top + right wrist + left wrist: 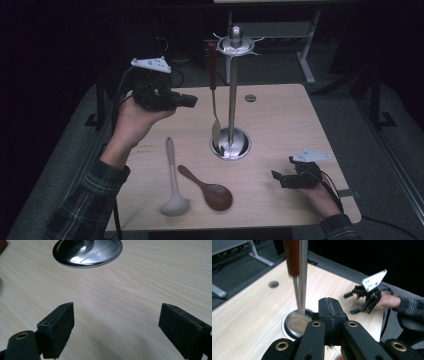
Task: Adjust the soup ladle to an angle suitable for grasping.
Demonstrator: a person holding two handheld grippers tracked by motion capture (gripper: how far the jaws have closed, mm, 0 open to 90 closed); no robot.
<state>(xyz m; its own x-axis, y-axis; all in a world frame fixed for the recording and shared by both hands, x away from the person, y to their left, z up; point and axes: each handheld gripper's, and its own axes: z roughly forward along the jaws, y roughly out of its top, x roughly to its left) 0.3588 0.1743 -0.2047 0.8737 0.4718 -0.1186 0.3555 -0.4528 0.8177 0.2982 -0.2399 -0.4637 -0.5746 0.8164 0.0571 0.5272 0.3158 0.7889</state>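
A metal utensil stand [232, 100] rises from a round base [243, 148] at the table's middle. A spoon with a red-brown handle [213, 70] hangs from its top ring, bowl down by the base. My left gripper [192, 101] is held in the air left of the pole, jaws shut on nothing and pointing at it. In the left gripper view its shut jaws [329, 307] sit just before the pole and the hanging spoon [292, 257]. My right gripper [277, 179] rests low at the front right, open. Its pads [62, 320] stand wide over bare wood, facing the base [113, 253].
A pale ladle [173, 192] and a dark wooden spoon [214, 194] lie side by side on the light wood table [280, 120] in front of the stand. A small round grommet [250, 98] sits behind it. Dark floor and desk legs surround the table.
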